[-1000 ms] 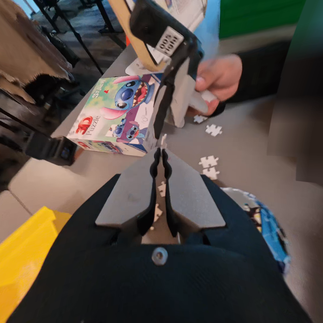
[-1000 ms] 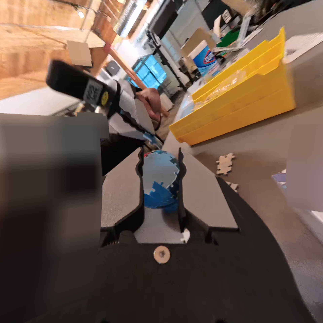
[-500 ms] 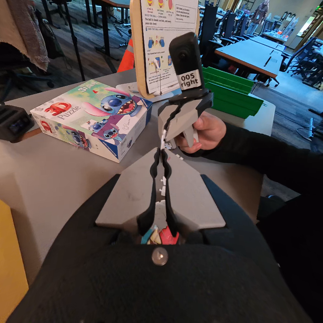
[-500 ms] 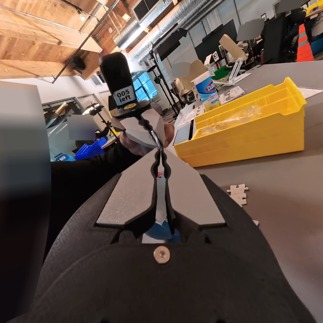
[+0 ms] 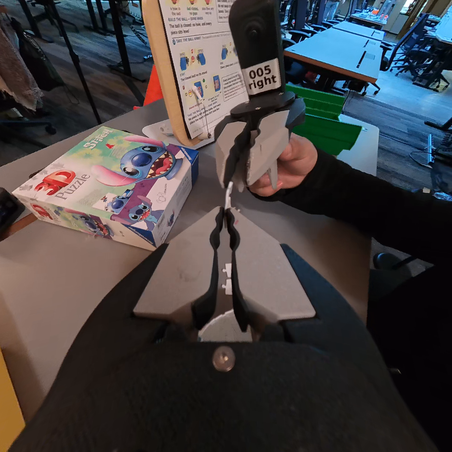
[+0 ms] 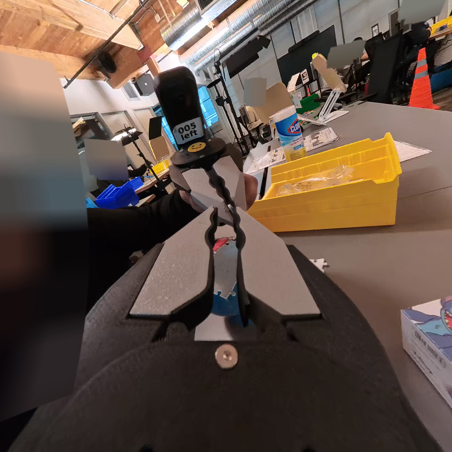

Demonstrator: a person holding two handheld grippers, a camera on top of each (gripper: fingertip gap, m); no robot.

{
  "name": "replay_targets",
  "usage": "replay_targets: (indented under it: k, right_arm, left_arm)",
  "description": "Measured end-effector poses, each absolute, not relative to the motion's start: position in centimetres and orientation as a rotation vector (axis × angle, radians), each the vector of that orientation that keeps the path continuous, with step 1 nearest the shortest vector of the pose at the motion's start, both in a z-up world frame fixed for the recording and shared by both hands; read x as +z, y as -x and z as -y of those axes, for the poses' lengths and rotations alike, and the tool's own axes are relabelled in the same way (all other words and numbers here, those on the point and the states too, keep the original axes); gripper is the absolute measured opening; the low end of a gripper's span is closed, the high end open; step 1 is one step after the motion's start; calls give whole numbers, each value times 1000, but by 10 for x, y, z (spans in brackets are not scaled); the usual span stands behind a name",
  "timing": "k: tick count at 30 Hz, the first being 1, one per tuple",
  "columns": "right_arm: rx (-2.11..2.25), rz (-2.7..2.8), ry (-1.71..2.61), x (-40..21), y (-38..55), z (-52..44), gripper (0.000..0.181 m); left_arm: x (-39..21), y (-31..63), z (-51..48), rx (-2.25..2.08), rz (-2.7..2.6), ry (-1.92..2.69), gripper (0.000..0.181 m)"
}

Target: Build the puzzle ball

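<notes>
I had the left gripper [image 5: 225, 212] pinched on one end of a white puzzle piece [image 5: 229, 195], the right gripper [image 6: 225, 210] parted slightly at its other end, above the half-built ball [image 6: 225, 276]

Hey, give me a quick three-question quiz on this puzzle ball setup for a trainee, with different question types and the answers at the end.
1. True or false: the puzzle box stands upright on one end.
2. Multiple choice: the nearest bin in the right wrist view is A) red, B) yellow, C) white.
3. Short answer: what does the left gripper pinch at its tips?

Key
1. False; it lies flat on the table.
2. B.
3. A white puzzle piece, seen edge-on.
</notes>
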State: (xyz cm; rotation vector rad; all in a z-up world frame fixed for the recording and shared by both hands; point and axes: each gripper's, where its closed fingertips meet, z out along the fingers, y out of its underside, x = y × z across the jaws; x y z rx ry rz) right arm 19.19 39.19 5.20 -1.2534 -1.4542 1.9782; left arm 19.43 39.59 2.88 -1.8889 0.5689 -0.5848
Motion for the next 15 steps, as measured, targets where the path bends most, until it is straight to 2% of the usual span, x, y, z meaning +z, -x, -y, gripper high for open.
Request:
replay_targets:
  k: [3,4,7,15]
  right_arm:
    - [1888,1491,1285,47,-194,-397,23]
    - [1867,1509,1283,45,-194,-397,22]
    - [1827,1529,1259,43,-195,-396,1]
    - [1733,1549,1282,43,-196,-400,0]
  left_arm:
    - [32,-197,-399,-591,-578,1875,0]
    - [33,-198,-399,-596,-577,1868,0]
    - [34,-202,-398,-621,-585,1870,0]
    - [39,-192,-392,-552,-583,1864,1]
